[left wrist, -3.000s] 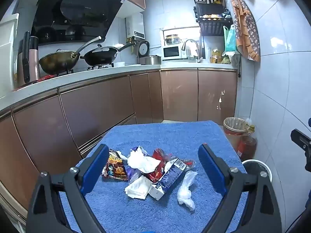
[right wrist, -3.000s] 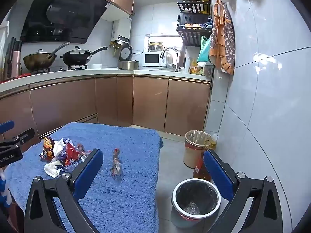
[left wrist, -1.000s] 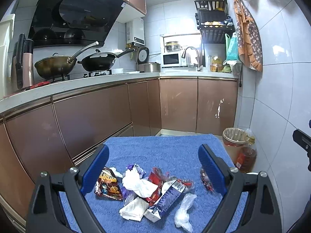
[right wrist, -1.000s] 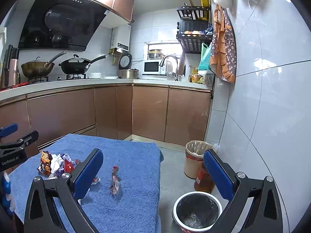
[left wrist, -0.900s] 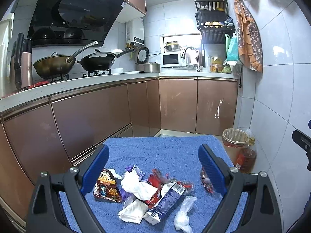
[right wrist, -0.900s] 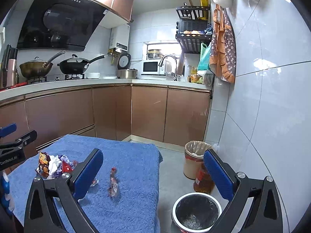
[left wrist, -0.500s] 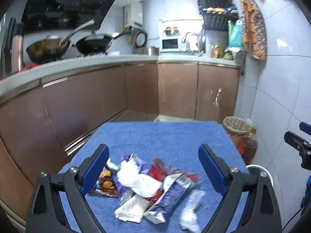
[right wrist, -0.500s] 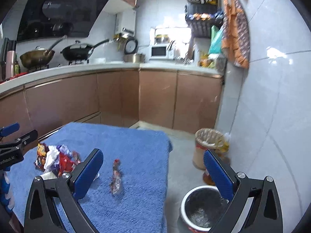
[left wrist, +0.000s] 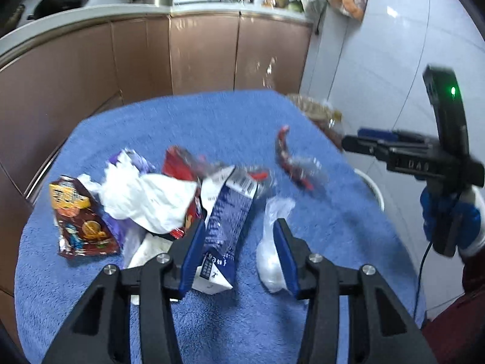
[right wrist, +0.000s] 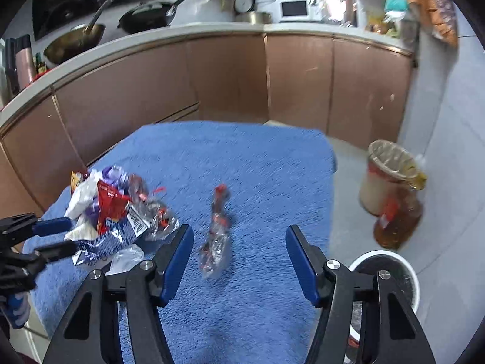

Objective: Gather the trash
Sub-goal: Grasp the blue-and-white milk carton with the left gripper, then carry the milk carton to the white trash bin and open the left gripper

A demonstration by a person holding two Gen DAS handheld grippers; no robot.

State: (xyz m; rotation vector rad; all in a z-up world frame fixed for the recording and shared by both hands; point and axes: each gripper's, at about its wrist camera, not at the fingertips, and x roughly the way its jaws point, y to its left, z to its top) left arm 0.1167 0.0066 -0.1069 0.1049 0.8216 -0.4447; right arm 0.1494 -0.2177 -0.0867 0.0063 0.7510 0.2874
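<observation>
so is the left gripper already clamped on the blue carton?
No, the left gripper is open: one pad sits beside the blue carton, the other by the white bag.

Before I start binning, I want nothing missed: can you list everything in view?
Towel: one, blue, covering the table.
Carton: one, blue and white, lying between the left fingers.
Tissue: one crumpled, white, on the pile.
Snack packet: one, dark red and yellow, left end of pile.
Plastic bag: one, clear white, beside the carton.
Candy wrapper: one, clear and red, alone mid-towel.
Bin: one, white-rimmed, on the floor.
Lined bin: one, by the wall.
Oil bottle: one, amber, beside it.
Woks: two, on the stove.
Microwave: one, white, on the counter.
Left hand-held gripper: open.
Right hand-held gripper: open.
</observation>
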